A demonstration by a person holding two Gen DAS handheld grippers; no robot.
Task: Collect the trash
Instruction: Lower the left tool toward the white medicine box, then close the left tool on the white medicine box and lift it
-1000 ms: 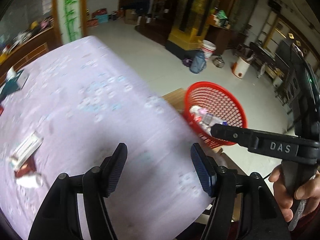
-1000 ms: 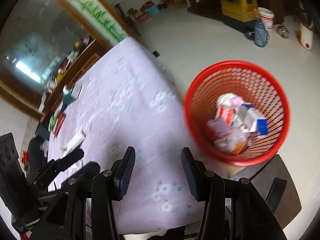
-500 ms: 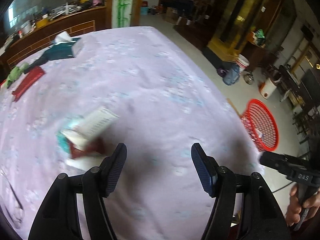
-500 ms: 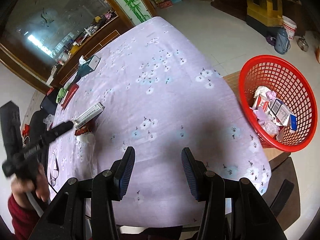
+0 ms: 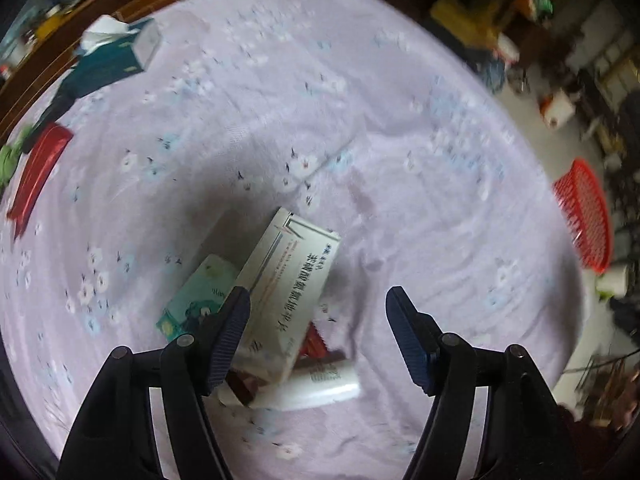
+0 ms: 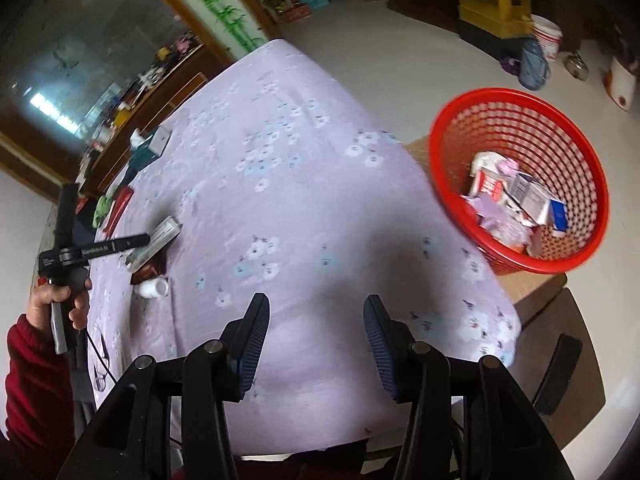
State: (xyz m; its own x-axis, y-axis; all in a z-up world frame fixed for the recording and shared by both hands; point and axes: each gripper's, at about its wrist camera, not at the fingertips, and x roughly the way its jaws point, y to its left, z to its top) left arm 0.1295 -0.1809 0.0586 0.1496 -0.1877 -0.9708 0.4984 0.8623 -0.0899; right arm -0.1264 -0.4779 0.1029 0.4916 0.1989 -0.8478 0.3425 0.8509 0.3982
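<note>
The left tool [image 5: 318, 312] hangs with its fingers spread wide and nothing between them, low over a small heap of trash on the worktop [image 5: 400, 120], which wears a lilac cloth with a flower print. Its left finger [image 5: 230, 334] overlaps the near edge of a long white box [image 5: 290, 292] with printed characters, though whether it touches cannot be told. That box lies tilted across a green-and-white packet [image 5: 196, 300] on its left, a dark red wrapper [image 5: 316, 344] under its near end, and a white bottle [image 5: 316, 384] lying on its side nearest the camera. Farther left lie a red flat pack [image 5: 38, 172] and, at the far edge, a teal tissue box [image 5: 112, 60].

The right tool [image 6: 316, 344] is likewise spread and empty, held above the near right part of the worktop, well apart from the heap. From its view a hand [image 6: 60, 300] in a red sleeve [image 6: 36, 384] grips the left tool's handle. Beyond the worktop's right edge a red mesh basket [image 6: 516, 120] stands on a wooden surface, holding crumpled wrappers and small cartons [image 6: 520, 200].
</note>
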